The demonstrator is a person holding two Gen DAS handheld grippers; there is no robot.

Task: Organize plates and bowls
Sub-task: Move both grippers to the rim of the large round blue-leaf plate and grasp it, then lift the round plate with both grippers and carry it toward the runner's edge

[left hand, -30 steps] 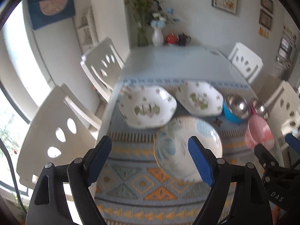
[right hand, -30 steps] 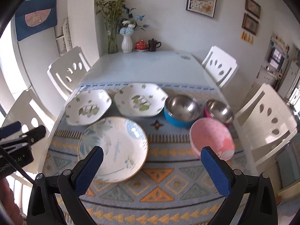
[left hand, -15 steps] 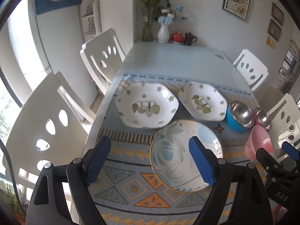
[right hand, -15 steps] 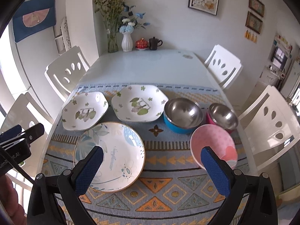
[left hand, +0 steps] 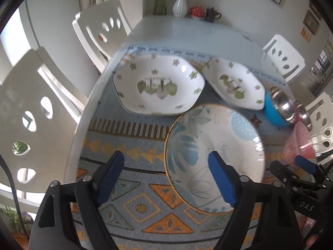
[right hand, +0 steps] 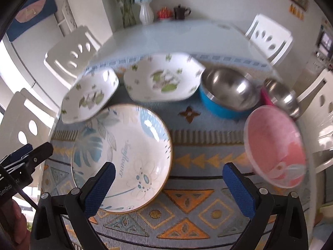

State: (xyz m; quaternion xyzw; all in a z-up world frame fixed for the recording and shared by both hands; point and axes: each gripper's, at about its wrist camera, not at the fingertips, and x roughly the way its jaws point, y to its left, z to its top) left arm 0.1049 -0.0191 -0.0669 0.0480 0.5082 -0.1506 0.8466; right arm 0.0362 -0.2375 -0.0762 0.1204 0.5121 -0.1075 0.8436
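A round plate with blue leaves lies nearest on the patterned mat. Behind it sit two white six-sided plates with green flowers. To the right stand a blue-sided steel bowl, a smaller pink-sided steel bowl and a pink bowl. My left gripper hovers over the round plate's left rim. My right gripper hangs over that plate's right rim and the mat. Both jaws are closing, still wide, with nothing pressed between the pads.
A woven mat covers the near half of the pale table. White chairs stand along both sides. A vase of flowers, a red pot and a dark teapot sit at the far end.
Both grippers have come down closer to the table and tilted further down, so the plates and bowls look larger. Both pairs of fingers stand a little narrower.
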